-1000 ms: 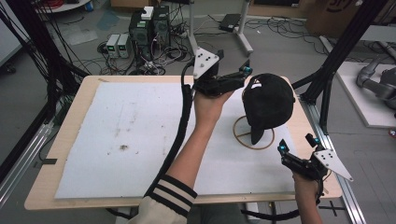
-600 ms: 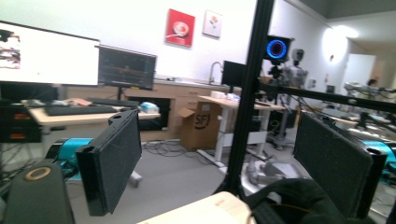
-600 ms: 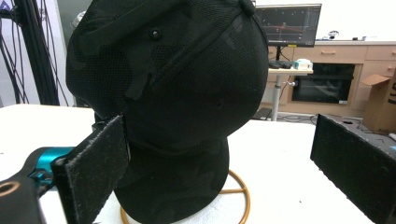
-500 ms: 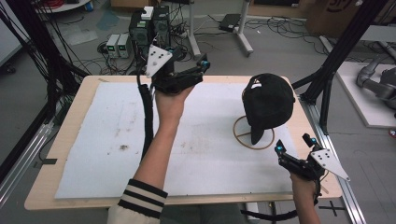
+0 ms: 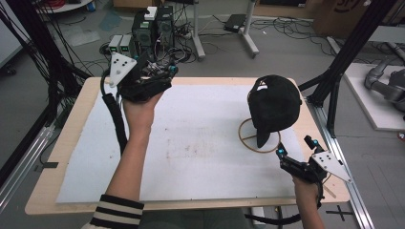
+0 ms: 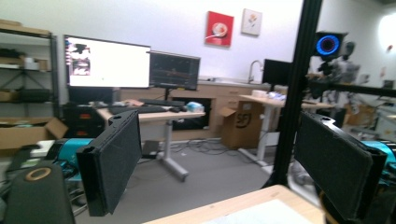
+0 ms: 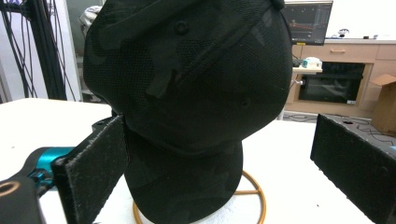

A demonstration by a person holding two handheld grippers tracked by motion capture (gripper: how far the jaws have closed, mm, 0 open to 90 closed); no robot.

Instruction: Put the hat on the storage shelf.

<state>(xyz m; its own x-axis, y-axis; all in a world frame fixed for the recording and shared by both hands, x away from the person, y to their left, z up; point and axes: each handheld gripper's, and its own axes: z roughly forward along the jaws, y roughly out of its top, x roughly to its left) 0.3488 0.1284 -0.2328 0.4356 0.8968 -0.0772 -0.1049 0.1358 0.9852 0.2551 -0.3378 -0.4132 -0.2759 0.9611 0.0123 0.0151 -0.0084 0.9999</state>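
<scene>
A black cap [image 5: 274,102] hangs on a stand with a wooden ring base [image 5: 246,138] at the table's right. My right gripper [image 5: 296,147] stands open near the front right corner, a little short of the cap and pointing at it. In the right gripper view the cap [image 7: 187,93] looms close ahead of the right gripper [image 7: 222,140], whose pads touch nothing. Raised over the far left of the table, my left gripper [image 5: 165,71] is open and holds nothing. In the left gripper view the left gripper [image 6: 224,172] faces the room beyond the table edge [image 6: 233,210].
A white sheet [image 5: 191,143] covers the wooden table [image 5: 47,200]. Black frame posts [image 5: 334,90] rise just right of the cap. Electronic boxes [image 5: 153,24] and cables lie on the floor past the far edge.
My left gripper has swung left along the far side of the table, away from the cap. The right gripper has stayed near the front right corner.
</scene>
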